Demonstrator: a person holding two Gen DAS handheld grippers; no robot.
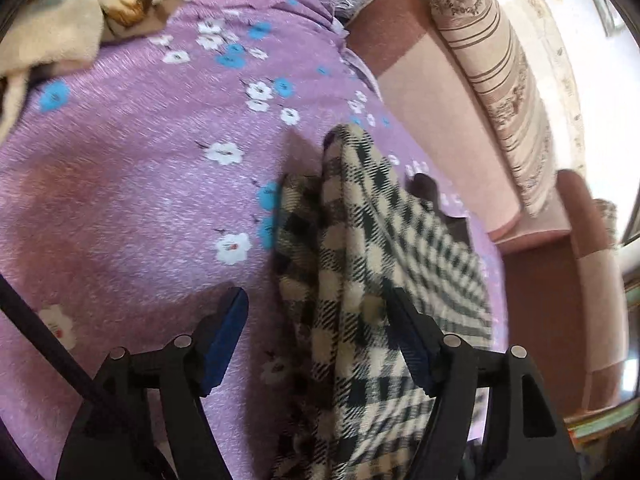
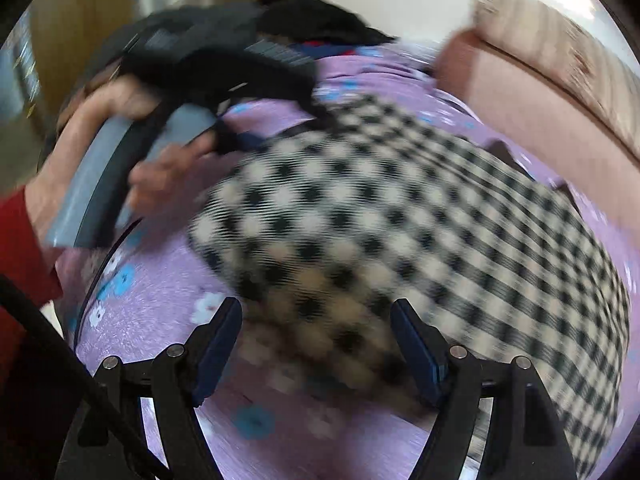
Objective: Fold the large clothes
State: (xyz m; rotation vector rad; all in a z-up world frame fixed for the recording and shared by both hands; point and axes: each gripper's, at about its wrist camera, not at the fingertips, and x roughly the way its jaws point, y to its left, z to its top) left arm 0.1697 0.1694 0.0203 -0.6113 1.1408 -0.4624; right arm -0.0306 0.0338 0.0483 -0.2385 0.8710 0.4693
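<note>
A black-and-cream checked garment (image 1: 360, 264) lies in a bunched, raised fold on a purple flowered bedspread (image 1: 140, 184). My left gripper (image 1: 316, 320) is open above it, the cloth running between and under its blue-padded fingers. In the right wrist view the same garment (image 2: 380, 220) spreads wide across the bedspread (image 2: 160, 292). My right gripper (image 2: 316, 328) is open just over its near edge. The left gripper's body (image 2: 192, 80) and the hand holding it show at the upper left, at the garment's far corner. That view is blurred.
A beige and brown blanket (image 1: 60, 12) is heaped at the bed's far left. A pink sofa (image 1: 440, 92) with a striped bolster (image 1: 492, 80) runs along the bed's right side. A red sleeve (image 2: 20, 248) is at the left edge.
</note>
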